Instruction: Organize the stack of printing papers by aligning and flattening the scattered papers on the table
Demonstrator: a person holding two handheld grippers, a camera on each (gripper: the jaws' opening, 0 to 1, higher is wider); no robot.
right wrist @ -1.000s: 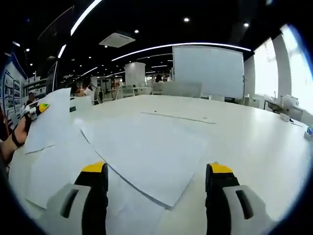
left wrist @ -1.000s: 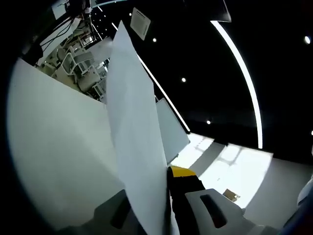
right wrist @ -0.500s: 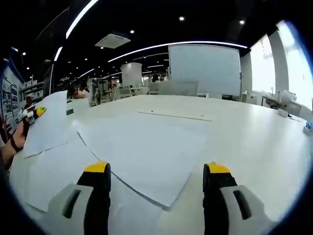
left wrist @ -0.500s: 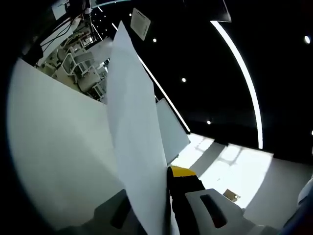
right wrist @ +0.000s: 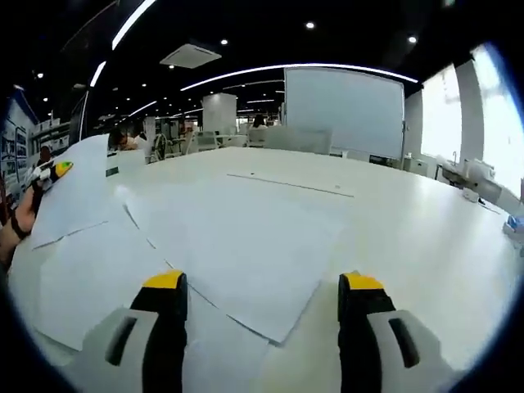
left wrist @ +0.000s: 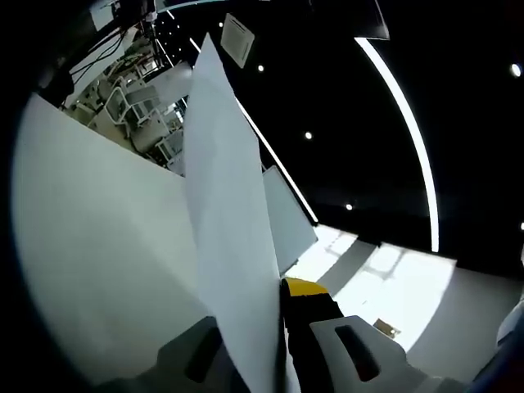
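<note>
Left gripper view first: the left tool point(left wrist: 274, 315) is clamped on a sheet point(left wrist: 225, 229), pinched at its lower edge between the jaws. You see the sheet almost edge-on, so it reads as a tall narrow blade, long axis running from the jaws up to a pointed corner near the top of the view, leaning a bit left. The camera is rolled hard, so the white desk point(left wrist: 90, 262) fills the left side like a wall, with the dark ceiling and its light strips on the right. Some office chairs are jumbled at upper left.

Right gripper view: the right tool point(right wrist: 260, 299) is wide open, holding nothing, yellow-tipped jaws spread over the papers point(right wrist: 237, 246) lying on the desk point(right wrist: 426, 237). The top paper lies flat and skewed, one corner pointing back at the tool between the jaws, long axis running roughly from near right to far left. More papers stick out under it on the left, fanned out and not lined up. At far left the other tool point(right wrist: 51, 173) shows in a hand point(right wrist: 16, 229), holding the sheet point(right wrist: 78, 188) by its edge, lifted off the desk and curving up. A whiteboard point(right wrist: 344, 110) stands at the far end of the desk.
</note>
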